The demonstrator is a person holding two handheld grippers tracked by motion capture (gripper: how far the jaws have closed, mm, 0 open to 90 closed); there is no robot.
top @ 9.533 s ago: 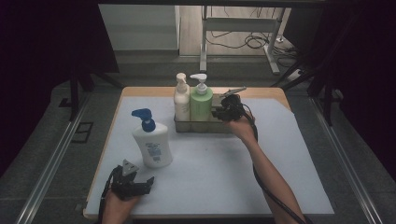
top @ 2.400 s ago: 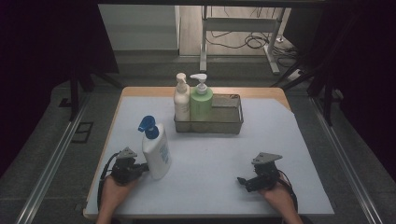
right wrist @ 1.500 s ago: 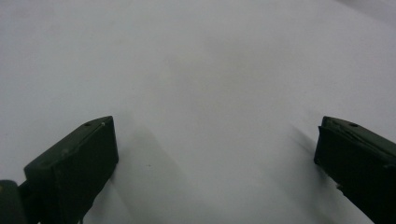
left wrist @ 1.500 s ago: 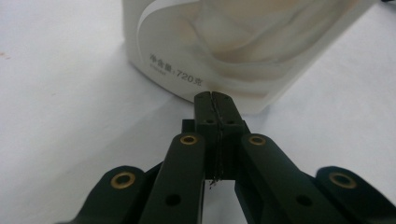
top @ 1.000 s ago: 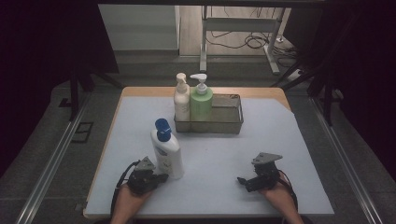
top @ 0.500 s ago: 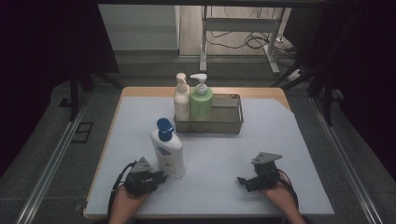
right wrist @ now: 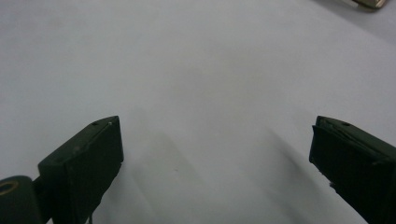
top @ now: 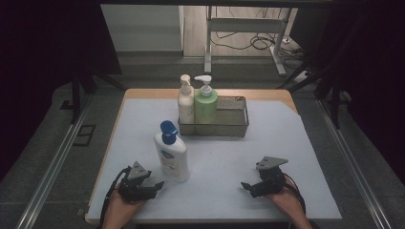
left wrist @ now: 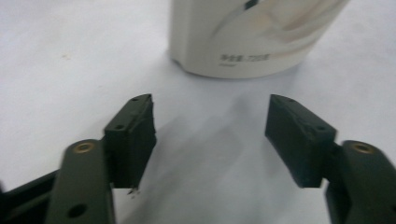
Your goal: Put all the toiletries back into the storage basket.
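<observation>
opening left gripper [left wrist: 210,135] jaws (nothing between) | white bottle [top: 171,153] apart | right gripper [right wrist: 215,158] jaws wide

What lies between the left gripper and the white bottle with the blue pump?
Nothing: in the left gripper view, bare white table separates the left gripper from the white bottle.

The high view looks forward and down from above the bench's [top: 305,143] near edge, while each gripper camera skims it closely, the left one sharing the white bottle's [left wrist: 247,42] base near left.
</observation>
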